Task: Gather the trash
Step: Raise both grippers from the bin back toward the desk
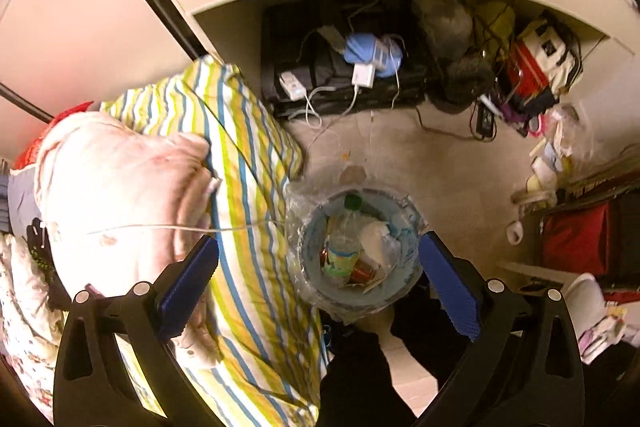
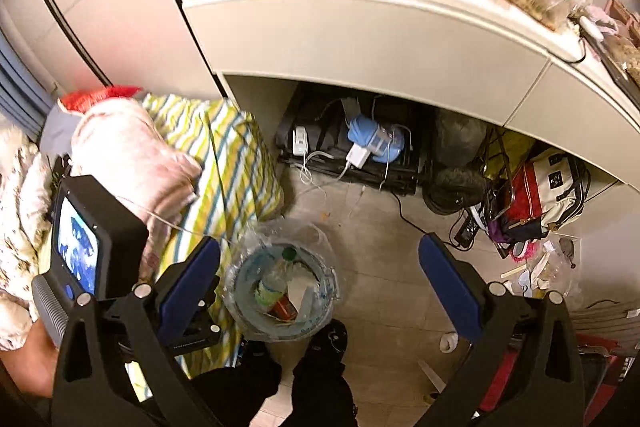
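left gripper [image 1: 318, 279]: spread wide, empty | right gripper [image 2: 320, 281]: spread wide, empty | trash bin [image 1: 404, 291]: lined, on floor beside striped bedding [image 1: 248, 163]; holds plastic bottle [image 1: 344, 243], paper scraps

A round, pale-blue bin [image 1: 356, 301] stands upright on the floor beside the striped bedding, lined with a clear plastic bag [image 1: 298, 205] whose crinkled edge folds out over the rim. Inside lies trash: a clear bottle [image 1: 344, 243] with a green cap and a green label (on its side, cap toward the desk), crumpled white paper [image 1: 374, 247] and a red can [image 1: 362, 271].
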{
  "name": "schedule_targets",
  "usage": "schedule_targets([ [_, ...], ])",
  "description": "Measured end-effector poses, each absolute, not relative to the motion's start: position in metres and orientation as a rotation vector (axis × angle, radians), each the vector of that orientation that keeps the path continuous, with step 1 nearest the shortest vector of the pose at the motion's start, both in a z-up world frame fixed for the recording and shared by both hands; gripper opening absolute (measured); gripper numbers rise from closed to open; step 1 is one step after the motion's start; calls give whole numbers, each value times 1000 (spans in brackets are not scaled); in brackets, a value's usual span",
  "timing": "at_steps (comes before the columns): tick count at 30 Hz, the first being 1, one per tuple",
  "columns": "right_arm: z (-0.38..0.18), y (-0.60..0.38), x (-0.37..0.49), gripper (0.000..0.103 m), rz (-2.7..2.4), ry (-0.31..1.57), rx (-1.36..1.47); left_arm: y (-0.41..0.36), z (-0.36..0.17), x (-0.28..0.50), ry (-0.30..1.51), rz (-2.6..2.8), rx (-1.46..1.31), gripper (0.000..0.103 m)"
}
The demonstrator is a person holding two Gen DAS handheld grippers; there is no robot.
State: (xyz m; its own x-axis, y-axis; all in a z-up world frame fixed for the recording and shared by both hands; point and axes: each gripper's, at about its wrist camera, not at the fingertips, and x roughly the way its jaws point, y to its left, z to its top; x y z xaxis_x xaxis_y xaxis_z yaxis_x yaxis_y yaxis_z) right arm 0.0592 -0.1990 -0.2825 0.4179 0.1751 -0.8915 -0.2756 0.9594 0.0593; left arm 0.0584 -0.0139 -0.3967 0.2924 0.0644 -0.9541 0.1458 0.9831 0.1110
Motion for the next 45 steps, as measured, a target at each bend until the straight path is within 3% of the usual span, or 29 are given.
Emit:
schedule_targets([
  [19, -187, -220, 51, 97, 209, 873, -33, -28, -263, 77, 1000, -93, 215, 97],
  [45, -133, -269, 28, 97, -129, 744, 75, -84, -183, 98, 788, -378, 282, 97],
])
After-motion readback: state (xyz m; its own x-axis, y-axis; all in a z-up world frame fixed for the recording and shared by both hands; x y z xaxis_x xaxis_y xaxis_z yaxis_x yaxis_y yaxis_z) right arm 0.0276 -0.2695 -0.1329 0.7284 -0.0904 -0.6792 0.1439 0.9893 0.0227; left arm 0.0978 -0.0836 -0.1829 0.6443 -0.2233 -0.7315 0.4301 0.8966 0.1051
